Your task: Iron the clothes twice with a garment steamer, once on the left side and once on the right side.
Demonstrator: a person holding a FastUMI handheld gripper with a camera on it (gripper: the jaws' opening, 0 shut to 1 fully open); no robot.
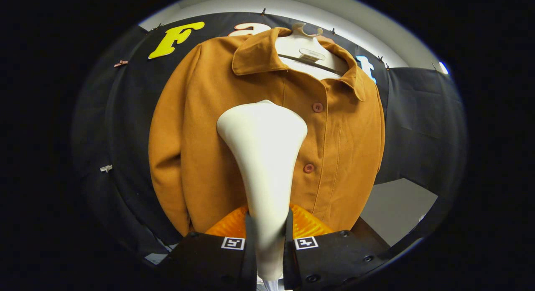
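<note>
A brown buttoned shirt point(200, 149) hangs on a white hanger point(307, 40) against the booth's wall, facing me. My gripper point(267, 236) is shut on the neck of a white garment steamer point(263, 157), both fingers pressing its sides. The steamer's wide head points up and forward, in front of the shirt's middle, just left of the button row point(317, 107). Whether the head touches the cloth I cannot tell. The steamer hides the centre of the shirt's left panel.
A black cloth wall point(418, 123) surrounds the shirt. A grey surface point(397, 207) lies low to the right of the shirt's hem. Small clips point(106, 168) hold the cloth on the left.
</note>
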